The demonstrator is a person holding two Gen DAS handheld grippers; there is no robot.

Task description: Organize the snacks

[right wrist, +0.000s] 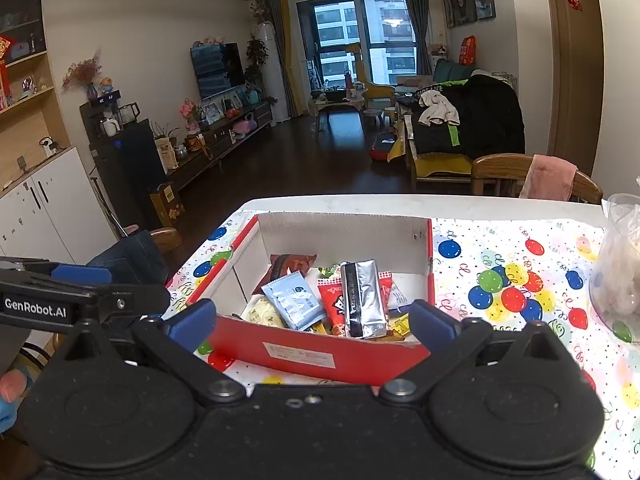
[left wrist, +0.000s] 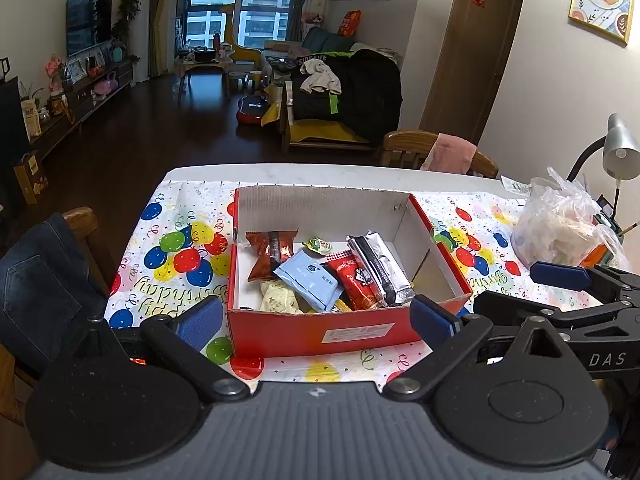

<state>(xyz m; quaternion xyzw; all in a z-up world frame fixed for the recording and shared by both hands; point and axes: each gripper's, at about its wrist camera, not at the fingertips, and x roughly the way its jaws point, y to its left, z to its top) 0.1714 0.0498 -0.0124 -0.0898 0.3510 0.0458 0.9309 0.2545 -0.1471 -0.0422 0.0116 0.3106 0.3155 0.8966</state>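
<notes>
A red cardboard box (left wrist: 316,334) (right wrist: 316,354) stands on the balloon tablecloth and holds several snack packets: a light-blue sachet (left wrist: 310,282) (right wrist: 294,300), a silver bar (left wrist: 380,268) (right wrist: 364,298), a red packet (left wrist: 358,284) (right wrist: 334,304) and a brown packet (left wrist: 270,254) (right wrist: 286,266). My left gripper (left wrist: 316,320) hangs open just before the box's near wall, nothing between its blue pads. My right gripper (right wrist: 314,322) is open too, its pads astride the near wall without touching it. Each gripper shows at the edge of the other's view.
A clear plastic bag (left wrist: 560,224) (right wrist: 620,264) of food sits at the table's right. A grey desk lamp (left wrist: 618,148) stands behind it. Wooden chairs flank the table: one with jeans (left wrist: 44,280) at left, one with a pink cloth (right wrist: 548,178) beyond the far edge.
</notes>
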